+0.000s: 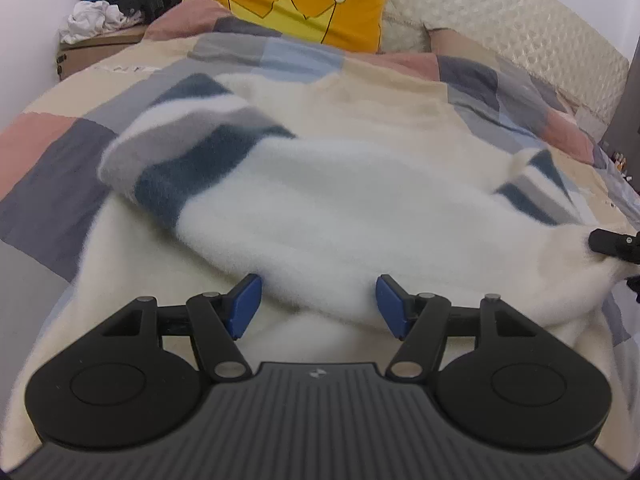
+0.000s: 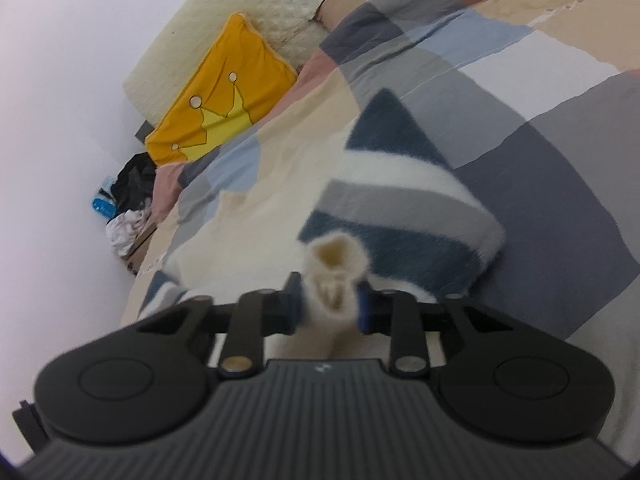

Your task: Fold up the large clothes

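Fuzzy white knit, so your sweater, lying below the yellow crown pillow, will be light, floppy and stretchy. Your right hand-held gripper pinches a bunched edge; the left hand-held gripper is spread wide at the hem. Grab edges, not middles.

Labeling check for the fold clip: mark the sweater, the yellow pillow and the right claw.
sweater [image 1: 340, 208]: left wrist view, white middle of the body.
yellow pillow [image 1: 288, 0]: left wrist view, crown print on its front.
right claw [image 2: 328, 304]: right wrist view, between its fingertips, shut on a white sweater fold.
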Tool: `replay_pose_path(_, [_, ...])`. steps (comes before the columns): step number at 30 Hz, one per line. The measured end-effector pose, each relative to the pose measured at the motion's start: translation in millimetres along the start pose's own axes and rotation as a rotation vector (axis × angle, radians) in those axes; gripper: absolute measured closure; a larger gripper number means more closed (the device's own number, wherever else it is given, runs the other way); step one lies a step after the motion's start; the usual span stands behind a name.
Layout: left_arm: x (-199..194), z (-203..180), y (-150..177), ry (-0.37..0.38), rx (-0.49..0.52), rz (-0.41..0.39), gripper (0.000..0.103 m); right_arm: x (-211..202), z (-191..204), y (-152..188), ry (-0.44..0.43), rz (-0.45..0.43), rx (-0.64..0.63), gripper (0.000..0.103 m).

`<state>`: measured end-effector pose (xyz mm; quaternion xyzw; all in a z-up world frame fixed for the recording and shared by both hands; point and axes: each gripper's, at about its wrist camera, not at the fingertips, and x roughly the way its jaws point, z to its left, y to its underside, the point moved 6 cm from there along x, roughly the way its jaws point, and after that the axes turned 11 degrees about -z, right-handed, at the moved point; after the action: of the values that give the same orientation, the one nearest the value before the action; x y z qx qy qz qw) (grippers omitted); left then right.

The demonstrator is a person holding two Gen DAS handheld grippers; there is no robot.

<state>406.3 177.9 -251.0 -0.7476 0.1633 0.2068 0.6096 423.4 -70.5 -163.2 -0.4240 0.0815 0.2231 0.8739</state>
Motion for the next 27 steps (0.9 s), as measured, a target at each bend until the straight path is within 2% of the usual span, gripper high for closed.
replay_pose_path(5, [5.8, 3.7, 1.7, 0.000, -0.014, 0.038, 0.034, 0.1, -10.6, 10.4, 0.096, -0.005, -0.046, 0.083])
replay_pose_path(8, [10.9, 6.7, 5.0, -0.001, -0.031, 0.063, 0.033, 6.8, -23.1, 28.4, 0.165, 0.032, -0.061, 0.084])
replay_pose_path(16, [4.1, 5.9, 4.0, -0.002, -0.010, 0.055, 0.033, 2.6, -12.0, 28.9, 0.182, 0.019, -0.149, 0.083])
replay_pose_path(25, [-33.9, 11.8, -4.5, -0.008, -0.023, 0.023, 0.034, -9.6, 7.9, 24.6, 0.192, -0.011, -0.258, 0.081])
replay_pose_path(27, [-46.5, 14.1, -3.5, -0.008, -0.029, 0.019, 0.034, -15.3, 12.3, 24.3, 0.193, -0.019, -0.265, 0.078])
